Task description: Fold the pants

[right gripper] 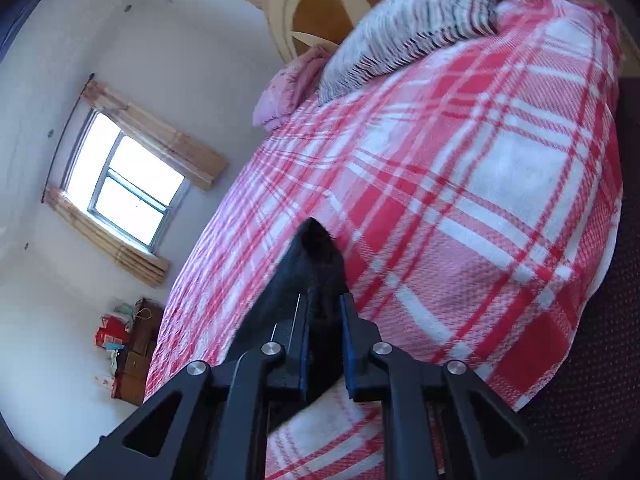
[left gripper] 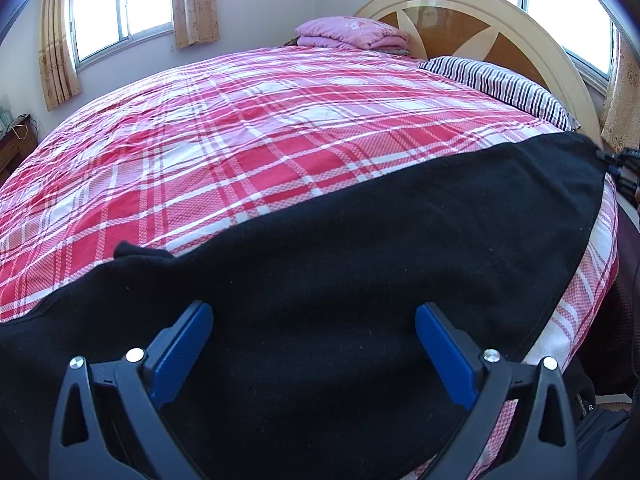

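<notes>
Black pants, red, pink and white plaid bedcover, navy-and-white striped pillow, pink folded blanket, cream and brown headboard, blue gripper pads.

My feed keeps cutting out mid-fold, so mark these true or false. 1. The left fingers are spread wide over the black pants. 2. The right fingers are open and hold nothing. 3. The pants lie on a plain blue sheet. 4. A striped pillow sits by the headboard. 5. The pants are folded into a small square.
1. True: the left gripper is open above the pants.
2. False: the right gripper pinches a corner of the pants.
3. False: the bed cover is red and white plaid.
4. True: the pillow lies by the headboard.
5. False: they are spread long across the bed's near edge.
</notes>
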The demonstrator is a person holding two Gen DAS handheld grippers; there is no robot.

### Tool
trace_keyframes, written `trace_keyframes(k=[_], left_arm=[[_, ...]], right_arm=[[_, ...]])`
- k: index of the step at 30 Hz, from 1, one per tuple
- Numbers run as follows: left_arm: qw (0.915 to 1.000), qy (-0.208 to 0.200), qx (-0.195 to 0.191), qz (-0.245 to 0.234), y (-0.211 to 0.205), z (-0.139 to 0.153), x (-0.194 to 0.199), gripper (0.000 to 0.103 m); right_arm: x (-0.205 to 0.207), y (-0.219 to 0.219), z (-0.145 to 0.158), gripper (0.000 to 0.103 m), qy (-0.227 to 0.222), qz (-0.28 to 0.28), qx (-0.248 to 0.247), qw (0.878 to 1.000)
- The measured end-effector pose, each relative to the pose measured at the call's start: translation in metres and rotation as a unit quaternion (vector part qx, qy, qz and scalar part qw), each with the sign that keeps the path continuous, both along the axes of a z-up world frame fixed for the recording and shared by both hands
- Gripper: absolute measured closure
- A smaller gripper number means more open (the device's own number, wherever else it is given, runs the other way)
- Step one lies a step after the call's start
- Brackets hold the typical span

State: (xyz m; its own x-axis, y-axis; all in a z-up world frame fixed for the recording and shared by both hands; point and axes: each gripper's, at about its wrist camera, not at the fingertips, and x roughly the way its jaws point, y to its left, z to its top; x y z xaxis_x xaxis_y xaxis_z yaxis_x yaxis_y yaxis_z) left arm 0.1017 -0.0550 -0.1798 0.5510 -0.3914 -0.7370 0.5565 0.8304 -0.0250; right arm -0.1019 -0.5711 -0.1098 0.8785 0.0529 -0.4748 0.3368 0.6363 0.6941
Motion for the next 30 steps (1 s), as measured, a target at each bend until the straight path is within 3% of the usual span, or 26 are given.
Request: trace_keyframes(k=[6,12,20,30], left_arm=[[0.9999,0.008,0.002,-0.007,0.002,0.001,0.000,0.000],[0.9997,0.015,0.010,-0.014,0.010,0.003,-0.002,0.000],[0.9998,0.011,0.018,0.008,0.048,0.016,-0.003,0.000],[0.9971,0.017,0.002,0.074,0.110,0.022,0.005,0.000]], right_arm=[[0.012,0.059,0.047,0.090,-0.041,0.083,-0.073,0.993],[0.039,0.130,0.067,0.090,-0.041,0.177,-0.124,0.975],[0.077,0.221,0.053,0.090,-0.023,0.289,-0.139,0.947],[0.119,0.301,0.015,0.091,0.016,0.362,-0.167,0.917]])
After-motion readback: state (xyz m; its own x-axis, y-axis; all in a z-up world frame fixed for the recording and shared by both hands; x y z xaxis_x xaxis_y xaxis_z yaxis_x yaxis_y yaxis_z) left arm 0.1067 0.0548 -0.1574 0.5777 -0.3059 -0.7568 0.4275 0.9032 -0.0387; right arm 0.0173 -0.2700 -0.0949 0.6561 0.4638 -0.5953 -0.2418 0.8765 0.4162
